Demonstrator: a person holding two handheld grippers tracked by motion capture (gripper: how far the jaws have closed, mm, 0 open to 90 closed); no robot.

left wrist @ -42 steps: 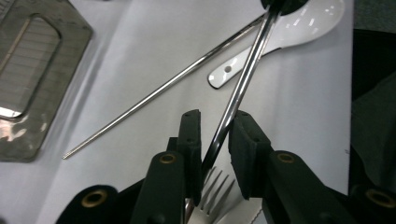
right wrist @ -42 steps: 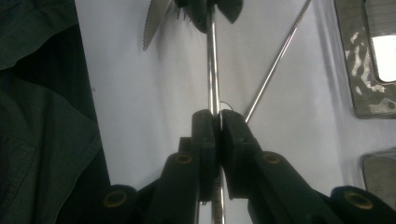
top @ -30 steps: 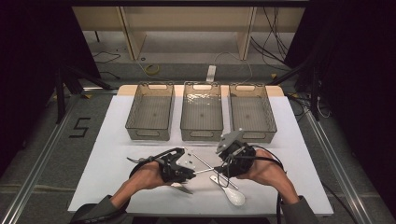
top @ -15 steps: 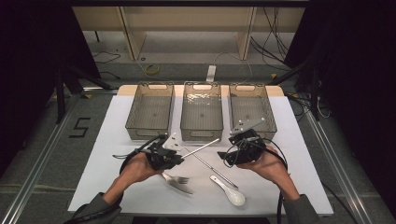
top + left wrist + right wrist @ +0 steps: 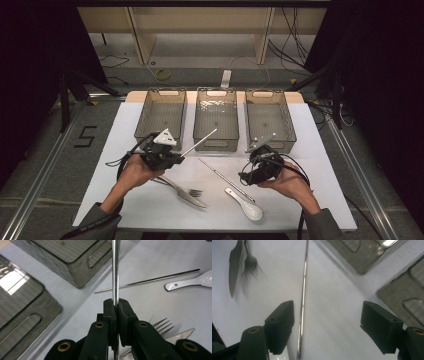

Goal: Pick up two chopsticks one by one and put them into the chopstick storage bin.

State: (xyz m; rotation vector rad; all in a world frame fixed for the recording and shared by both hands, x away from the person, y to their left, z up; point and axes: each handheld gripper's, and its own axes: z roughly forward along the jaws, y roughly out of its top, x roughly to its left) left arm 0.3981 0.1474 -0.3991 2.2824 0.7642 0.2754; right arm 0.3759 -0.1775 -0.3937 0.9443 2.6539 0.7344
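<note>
The table [image 5: 125, 200] has a white top and stands in a dark room. Around it is a grey floor [image 5: 45, 165] with a black number five [image 5: 86, 136] taped on it. Behind the table is a wooden shelf [image 5: 200, 30], and cables lie on the floor there. Three see-through bins sit in a row at the far side of the table: the left bin [image 5: 161, 119], the middle bin [image 5: 216, 119] and the right bin [image 5: 270, 120].

The left tongs [image 5: 176, 159] are squeezed shut on a thin metal stick [image 5: 199, 142]. The stick pokes up and out over the front edge of the middle bin. The right tongs [image 5: 246, 177] are wide apart and have just been opening. They grip nothing. A second metal stick [image 5: 222, 179] lies flat on the table, and the right tongs hang over its near end.

A fork [image 5: 186, 188], a knife [image 5: 187, 197] and a white spoon [image 5: 245, 205] lie on the table near the person's hands.

The left gripper view shows up close how the two pads pinch the held stick [image 5: 115, 270], with the second stick [image 5: 147, 281] and the spoon [image 5: 190, 283] farther off. The right gripper view shows the second stick [image 5: 303, 297] lying just beside one pad, between the two, and not squeezed. It also shows the fork [image 5: 250, 262] and knife [image 5: 235, 267] side by side.
</note>
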